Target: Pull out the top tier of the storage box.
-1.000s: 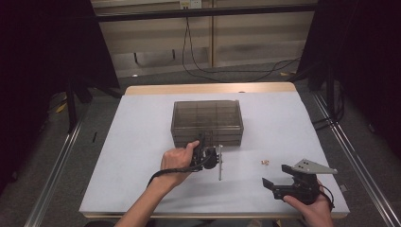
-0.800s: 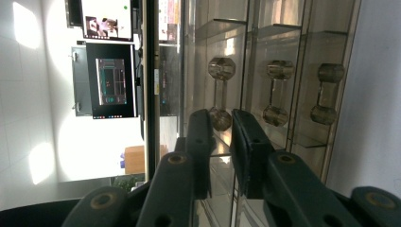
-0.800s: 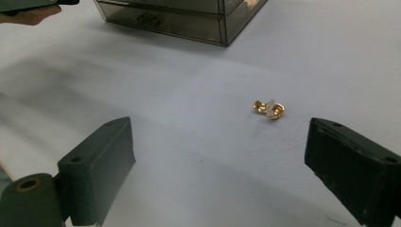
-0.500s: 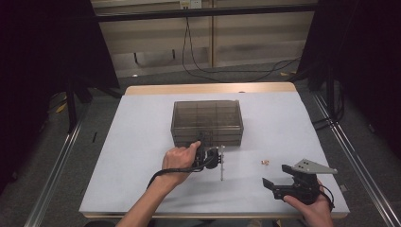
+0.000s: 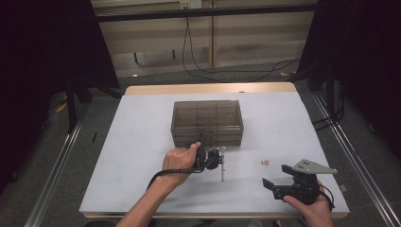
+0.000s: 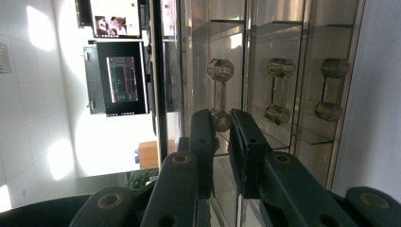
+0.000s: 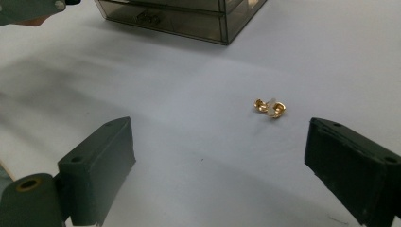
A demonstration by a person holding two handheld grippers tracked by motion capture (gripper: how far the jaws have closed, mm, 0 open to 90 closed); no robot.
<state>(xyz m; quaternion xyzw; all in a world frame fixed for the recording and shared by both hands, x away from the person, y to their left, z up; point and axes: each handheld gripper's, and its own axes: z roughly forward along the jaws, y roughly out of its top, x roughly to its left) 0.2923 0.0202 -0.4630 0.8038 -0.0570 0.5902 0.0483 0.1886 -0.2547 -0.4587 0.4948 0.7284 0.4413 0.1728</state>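
High view showed the work at its beginning: the left gripper (image 5: 201, 143) was at the front wall of the smoky plastic drawer box (image 5: 208, 113), at 6 o'clock of it, and every drawer looked closed. The small gold earrings (image 5: 265, 162) lay on the white table (image 5: 142, 142), at about 4 o'clock from the box, not yet picked up. So opening a drawer and putting the earrings inside were probably both left to do.

Left gripper view gave what the high view could not: the jaws were nearly together and seemed to pinch one drawer handle (image 6: 219, 94).

Right gripper view showed the right gripper (image 7: 217, 156) with jaws spread wide and empty, the earrings at 12 o'clock between them.
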